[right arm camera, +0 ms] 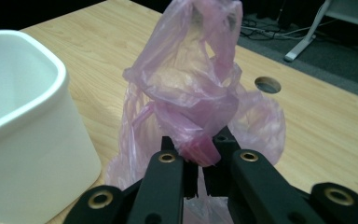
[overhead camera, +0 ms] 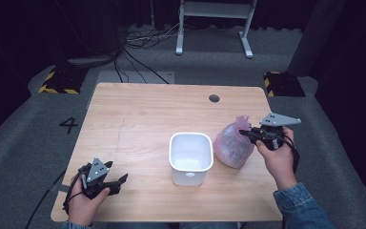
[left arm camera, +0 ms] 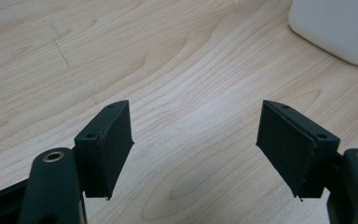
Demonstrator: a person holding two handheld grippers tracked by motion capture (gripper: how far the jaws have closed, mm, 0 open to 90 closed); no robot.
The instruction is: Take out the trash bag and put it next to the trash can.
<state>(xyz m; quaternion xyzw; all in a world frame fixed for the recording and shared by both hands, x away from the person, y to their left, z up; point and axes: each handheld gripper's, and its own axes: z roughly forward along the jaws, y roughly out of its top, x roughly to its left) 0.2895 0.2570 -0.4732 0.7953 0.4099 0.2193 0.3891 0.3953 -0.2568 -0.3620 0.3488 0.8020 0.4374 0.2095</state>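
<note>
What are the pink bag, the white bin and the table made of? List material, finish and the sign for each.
Pink bag: thin plastic film, glossy and translucent; it crumples where the right gripper pinches it.
White bin: probably moulded plastic, smooth and semi-matte; rounded corners, uniform colour.
Table: wood-look top, likely laminate, matte; printed-looking grain, a round cable hole.

Bare table (overhead camera: 138,114) lies open left and behind; white bin (overhead camera: 190,157) and pink bag (overhead camera: 233,143) crowd the right

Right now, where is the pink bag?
In the high view the pink bag sits on the table's right side, just right of the white bin, its top pinched in the right tool.
</note>
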